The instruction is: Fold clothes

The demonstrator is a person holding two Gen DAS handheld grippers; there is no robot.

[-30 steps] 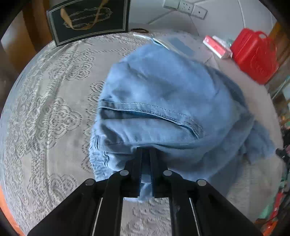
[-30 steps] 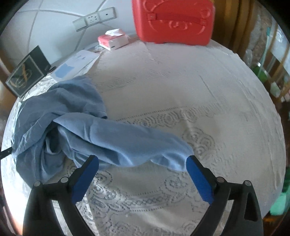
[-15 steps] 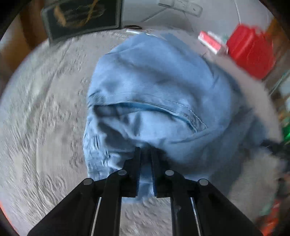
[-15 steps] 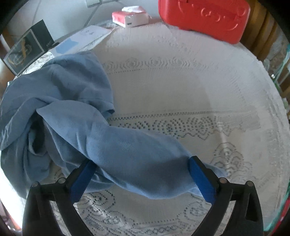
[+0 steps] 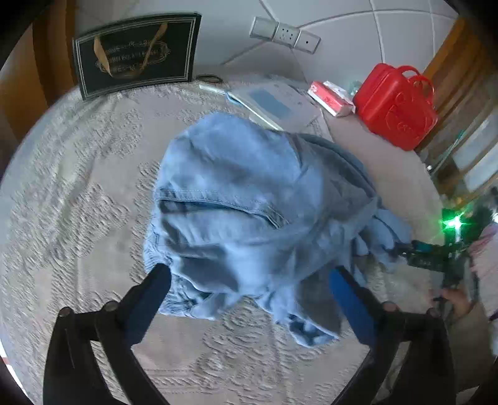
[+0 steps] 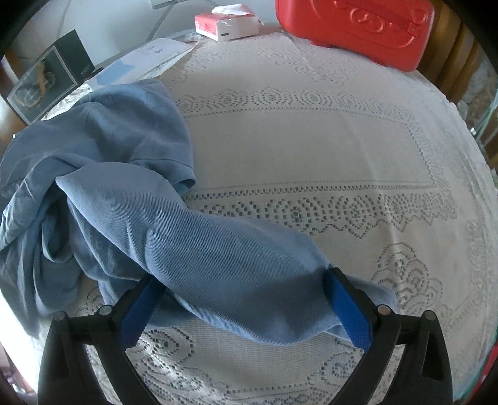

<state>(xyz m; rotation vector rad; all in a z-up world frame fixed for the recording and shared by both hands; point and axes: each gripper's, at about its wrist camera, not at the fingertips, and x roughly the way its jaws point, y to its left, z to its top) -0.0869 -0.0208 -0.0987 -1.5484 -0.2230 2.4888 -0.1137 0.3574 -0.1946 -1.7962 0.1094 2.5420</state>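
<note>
Clothes here come down to one blue garment [image 5: 249, 199], which we see bunched in a loose heap on the lace tablecloth [image 6: 311, 140], toward the left edge of the tabletop as our right wrist camera sees it, with one long twisted part running out toward the near edge. It is not folded: seams, a pocket-like opening and a ragged hem lie every way. Our left gripper [image 5: 249, 277] hangs over the near side of the heap with its fingers wide apart, gripping nothing. Our right gripper [image 6: 242, 299] sits low on the twisted part, fingers also spread, the cloth lying between them but not pinched.

We judge the step in hand to be getting hold of the garment so it can be spread flat. The next move calls for closing the right fingers on that end, finding a second edge or corner with the left, and drawing the two apart. The red case [image 6: 351, 28] and tissue pack [image 6: 227, 21] at the far edge are well clear.
</note>
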